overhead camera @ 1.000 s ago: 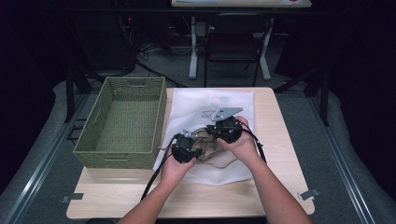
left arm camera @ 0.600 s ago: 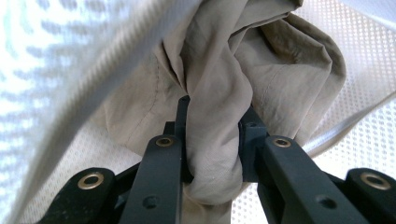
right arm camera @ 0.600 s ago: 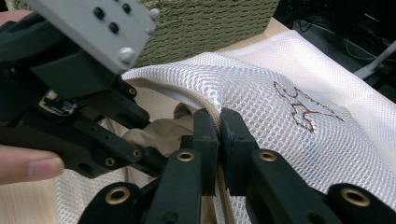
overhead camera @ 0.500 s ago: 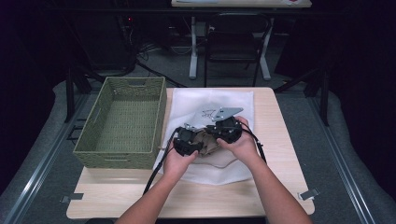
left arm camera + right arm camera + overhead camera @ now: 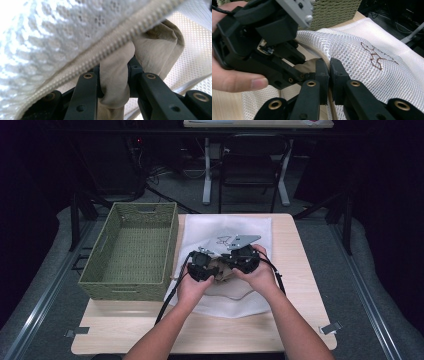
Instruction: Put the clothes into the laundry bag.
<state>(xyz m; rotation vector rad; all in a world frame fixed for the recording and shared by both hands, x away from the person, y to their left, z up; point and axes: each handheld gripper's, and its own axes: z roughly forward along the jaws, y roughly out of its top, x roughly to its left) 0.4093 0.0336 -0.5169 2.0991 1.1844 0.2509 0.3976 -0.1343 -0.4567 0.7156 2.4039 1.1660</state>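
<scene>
A white mesh laundry bag point(image 5: 231, 227) lies on the table, its zippered opening toward me. My left gripper point(image 5: 211, 270) is shut on a bunched beige cloth point(image 5: 220, 274) at that opening. In the left gripper view the cloth point(image 5: 155, 42) is pinched between the jaws of the left gripper point(image 5: 115, 75), just under the bag's zipper point(image 5: 112, 47). My right gripper point(image 5: 227, 266) is shut on the zippered edge of the bag. In the right gripper view, the right gripper point(image 5: 329, 72) clamps the mesh point(image 5: 362, 65), with the left gripper point(image 5: 308, 75) close beside it.
A green woven basket point(image 5: 172, 245) stands on the left of the wooden table point(image 5: 295, 320), touching the bag's left edge. Cables trail from both grippers toward me. A chair and table legs stand on the floor beyond the far edge.
My left gripper, still holding the beige cloth, has moved a little right and away from me, closer to the right gripper. The right gripper has stayed in place.
</scene>
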